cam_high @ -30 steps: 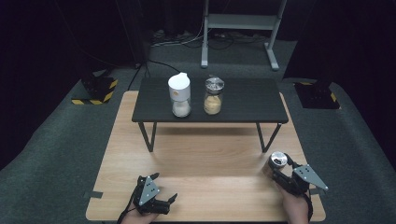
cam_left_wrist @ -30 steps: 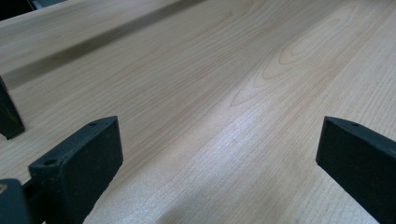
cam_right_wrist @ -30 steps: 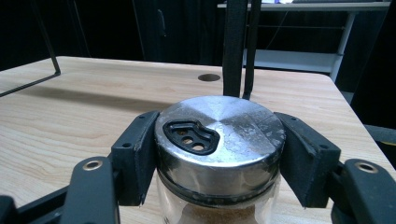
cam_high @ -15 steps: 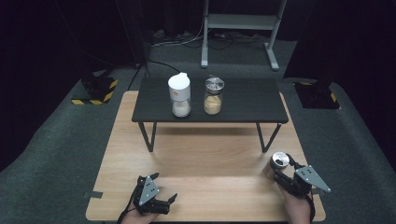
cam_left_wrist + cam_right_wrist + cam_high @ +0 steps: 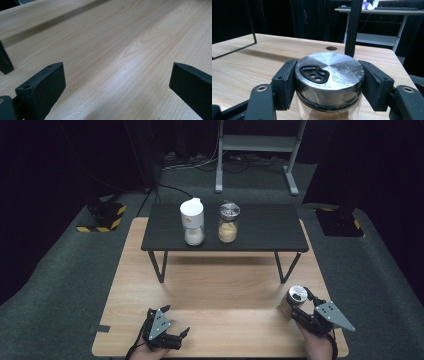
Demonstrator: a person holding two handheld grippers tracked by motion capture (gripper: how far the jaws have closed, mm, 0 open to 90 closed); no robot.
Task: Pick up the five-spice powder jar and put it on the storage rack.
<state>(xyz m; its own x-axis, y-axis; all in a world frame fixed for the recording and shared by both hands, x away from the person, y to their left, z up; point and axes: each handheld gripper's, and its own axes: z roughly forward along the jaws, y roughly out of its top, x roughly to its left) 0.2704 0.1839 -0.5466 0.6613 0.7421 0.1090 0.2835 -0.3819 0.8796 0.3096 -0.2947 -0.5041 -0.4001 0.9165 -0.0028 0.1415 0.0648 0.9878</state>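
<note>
My right gripper [image 5: 294, 304] is near the wooden table's front right corner, shut on a glass shaker jar [image 5: 296, 295] with a round metal lid. In the right gripper view the two black pads clamp the lid [image 5: 329, 72] from both sides, and brownish powder shows in the glass below. The jar stands upright. At the front left, my left gripper [image 5: 175, 320] lies low on the wood with its jaws wide apart. The left gripper view has bare wood grain between the fingers [image 5: 42, 87].
A low black shelf [image 5: 265, 232] on thin metal legs stands across the back of the wooden table [image 5: 225, 280]. On it are a white-capped container [image 5: 192, 222] and a glass jar of tan powder [image 5: 228, 223]. Dark carpet surrounds the table.
</note>
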